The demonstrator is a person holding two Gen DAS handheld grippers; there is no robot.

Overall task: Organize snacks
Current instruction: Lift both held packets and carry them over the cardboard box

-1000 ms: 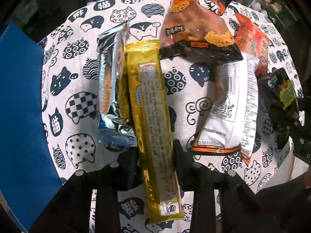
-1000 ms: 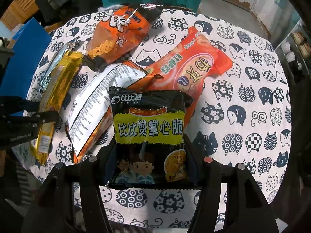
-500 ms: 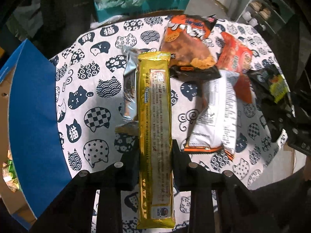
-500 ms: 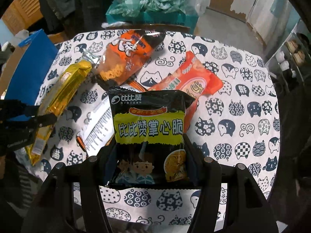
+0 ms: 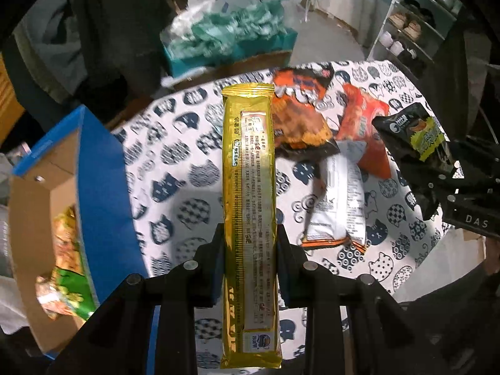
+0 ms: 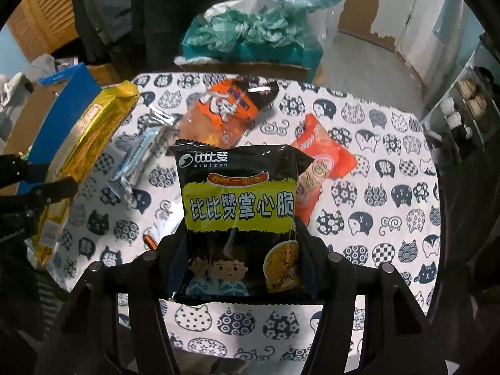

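Both packets are now clear of the desk (image 6: 390, 168) and hang above its cat-print cloth, where a second ago they lay among the other snacks. The left gripper (image 5: 250, 250) is clamped tight on the long gold packet (image 5: 250, 187), which runs up the middle of the left wrist view; the silver packet (image 6: 137, 156) that lay touching its side has stayed behind on the cloth, seen at centre left of the right wrist view. The right gripper (image 6: 240, 250) is closed on the black noodle packet (image 6: 239, 218), its jaws held partway apart by the packet's width, unchanged over the last second. With the rise, the blue-walled cardboard box (image 5: 103, 193) has come into view at the left edge of the left wrist frame, with green and orange packets already inside. Left on the desk are the orange chip bag (image 5: 300, 125), the red-orange packet (image 5: 364, 128) and the white packet (image 5: 340, 200). My reading is that the lift is done and the carry toward the box comes next, the gold packet being nearest it.
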